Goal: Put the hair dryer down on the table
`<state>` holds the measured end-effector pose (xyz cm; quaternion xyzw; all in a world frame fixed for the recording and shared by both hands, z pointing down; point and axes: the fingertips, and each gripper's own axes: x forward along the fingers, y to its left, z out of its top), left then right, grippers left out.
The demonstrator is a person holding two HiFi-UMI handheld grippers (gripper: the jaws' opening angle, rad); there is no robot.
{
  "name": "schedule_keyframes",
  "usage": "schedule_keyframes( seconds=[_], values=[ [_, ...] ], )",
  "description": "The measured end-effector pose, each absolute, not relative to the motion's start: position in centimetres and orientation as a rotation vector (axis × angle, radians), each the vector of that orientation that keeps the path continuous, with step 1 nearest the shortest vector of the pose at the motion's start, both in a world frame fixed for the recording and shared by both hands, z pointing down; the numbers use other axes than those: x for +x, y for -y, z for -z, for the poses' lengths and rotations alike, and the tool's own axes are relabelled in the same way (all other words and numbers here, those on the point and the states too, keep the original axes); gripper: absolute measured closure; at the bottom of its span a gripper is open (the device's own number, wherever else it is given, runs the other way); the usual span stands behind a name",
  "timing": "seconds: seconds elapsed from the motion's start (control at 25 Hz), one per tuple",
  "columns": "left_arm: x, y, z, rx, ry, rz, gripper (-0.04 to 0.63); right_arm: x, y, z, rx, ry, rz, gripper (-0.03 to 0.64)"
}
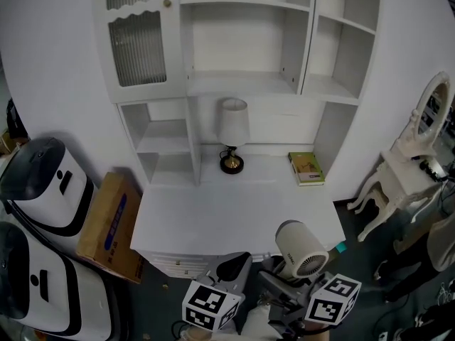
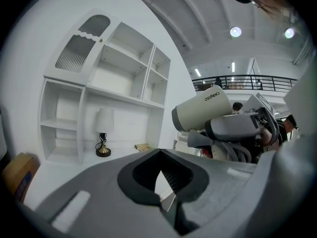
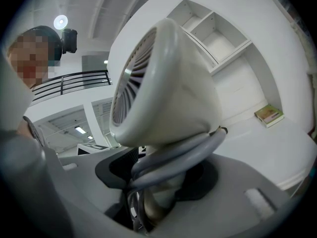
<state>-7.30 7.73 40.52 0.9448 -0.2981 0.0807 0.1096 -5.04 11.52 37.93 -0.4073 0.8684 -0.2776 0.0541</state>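
The right gripper [image 3: 158,197] clamps the handle of the dryer [image 1: 301,251] at the table's [image 1: 213,215] 5 o'clock edge. Its barrel reads roughly "ZERBO". The left gripper [image 2: 159,155], at 6 o'clock, is closed and empty.

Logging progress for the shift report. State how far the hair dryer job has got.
Done: hair dryer picked up. In hand: right hand-held gripper clamps its cord-wrapped handle, in the air by the near edge of the white table. Remaining: set it down, release.

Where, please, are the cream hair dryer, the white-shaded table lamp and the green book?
cream hair dryer [image 1: 297,244]: head view, barrel.
white-shaded table lamp [image 1: 232,123]: head view, shade.
green book [image 1: 306,168]: head view, cover.
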Motion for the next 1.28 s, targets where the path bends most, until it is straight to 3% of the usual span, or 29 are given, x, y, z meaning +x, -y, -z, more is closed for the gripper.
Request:
schedule_keyframes(
  seconds=[1.28],
  values=[
    [2.8,3.8,-39.5,2.678,1.120,-0.226,0.594,4.9,0.3,-37.3,-0.974,-2.806,0.862,0.365]
  ],
)
